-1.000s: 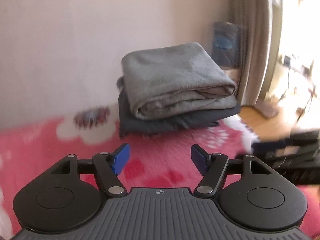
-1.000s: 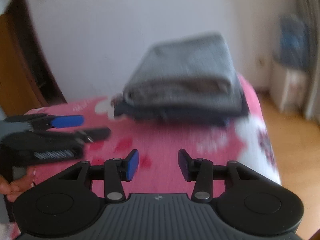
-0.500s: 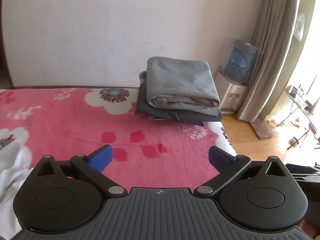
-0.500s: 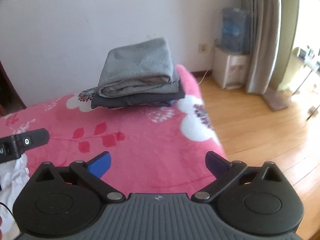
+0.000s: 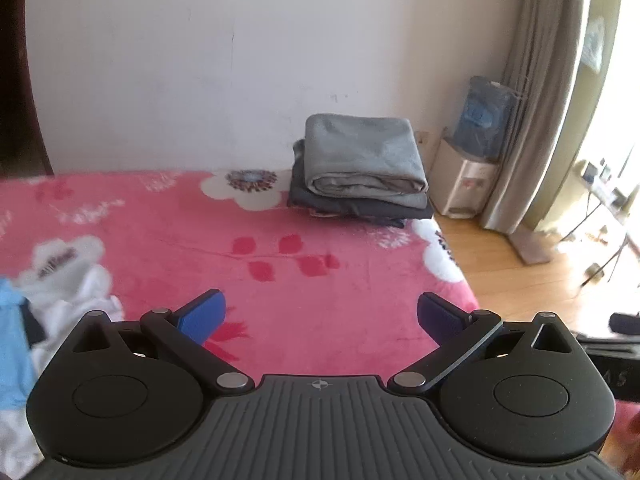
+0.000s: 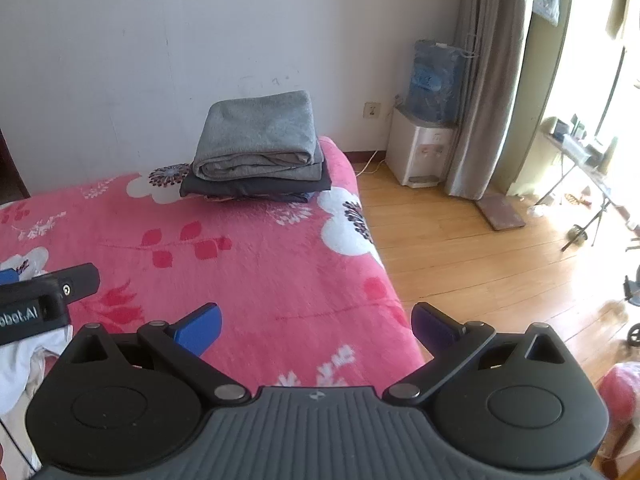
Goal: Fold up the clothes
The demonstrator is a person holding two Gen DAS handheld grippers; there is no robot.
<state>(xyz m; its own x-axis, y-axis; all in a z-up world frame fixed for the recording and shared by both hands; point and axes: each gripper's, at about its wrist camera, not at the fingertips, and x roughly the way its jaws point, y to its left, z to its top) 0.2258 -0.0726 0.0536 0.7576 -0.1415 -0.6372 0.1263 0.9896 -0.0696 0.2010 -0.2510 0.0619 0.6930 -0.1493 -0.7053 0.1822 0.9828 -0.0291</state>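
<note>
Tongs first: your left tongs (image 5: pixel 320 314) are spread wide, blue pads far apart, with nothing between them but bare pink blanket (image 5: pixel 200 248). Your right tongs (image 6: pixel 316 326) stand just as wide and hold nothing either; they hang above the bed's near right corner, partly over the wooden floor (image 6: pixel 460 248).

You have a stack of folded clothes (image 5: pixel 360 172) at the bed's far right corner, close to the white wall (image 5: pixel 200 60). On top lies a light grey folded garment (image 5: pixel 362 156), its rolled fold edge turned toward you and slightly to your right. In the right wrist view its long axis runs away from you toward the wall. Under it sits a dark grey folded piece (image 6: pixel 256 186) that sticks out a little on every side, and thinner layers show beneath that, too small to name.

At your near left, a crumpled heap of white cloth (image 5: pixel 76 296) rests on the blanket with a light blue piece (image 5: pixel 14 344) beside it at the frame's edge, well apart from the stack. From the right wrist view you see the side of your left tool at the left edge, above that white cloth (image 6: pixel 18 364).

Beyond the bed's right side stand a water dispenser (image 6: pixel 424 148) and a grey curtain (image 6: pixel 492 80).
</note>
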